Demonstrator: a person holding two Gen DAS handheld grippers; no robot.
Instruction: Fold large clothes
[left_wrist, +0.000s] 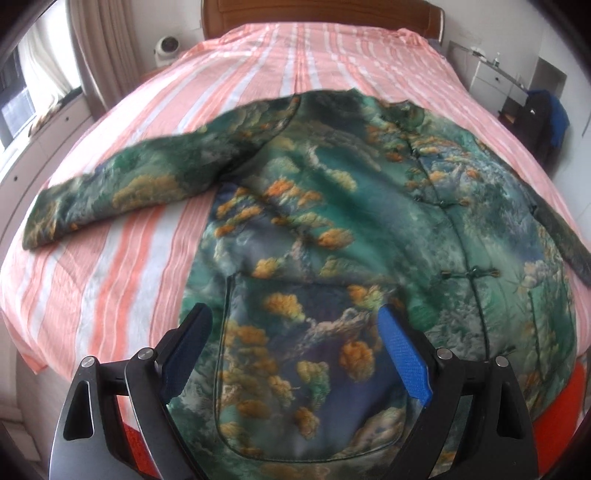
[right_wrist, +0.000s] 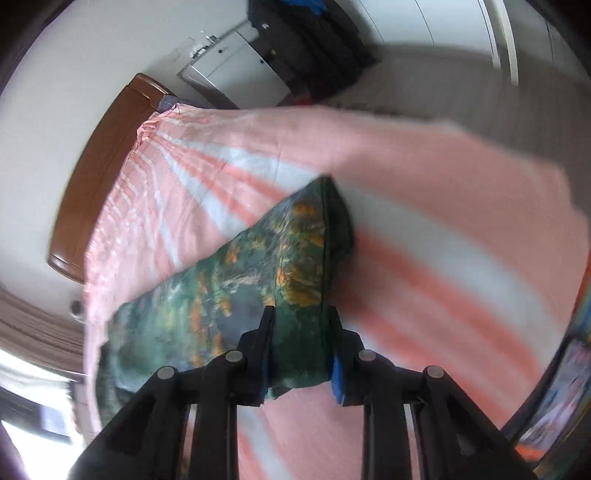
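A green padded jacket (left_wrist: 332, 221) with orange and blue landscape print lies front up on the bed, knot buttons down its middle. Its left sleeve (left_wrist: 122, 192) stretches out to the left. My left gripper (left_wrist: 295, 321) is open and empty, hovering over the jacket's lower left pocket (left_wrist: 306, 387). My right gripper (right_wrist: 301, 317) is shut on the jacket's right sleeve (right_wrist: 258, 266) near the cuff and holds it lifted above the bedspread.
The bed has a pink and white striped cover (left_wrist: 295, 55) and a wooden headboard (left_wrist: 321, 14). A white nightstand (left_wrist: 495, 81) and dark clothes (left_wrist: 543, 118) stand at the right. A window ledge (left_wrist: 44, 140) runs along the left.
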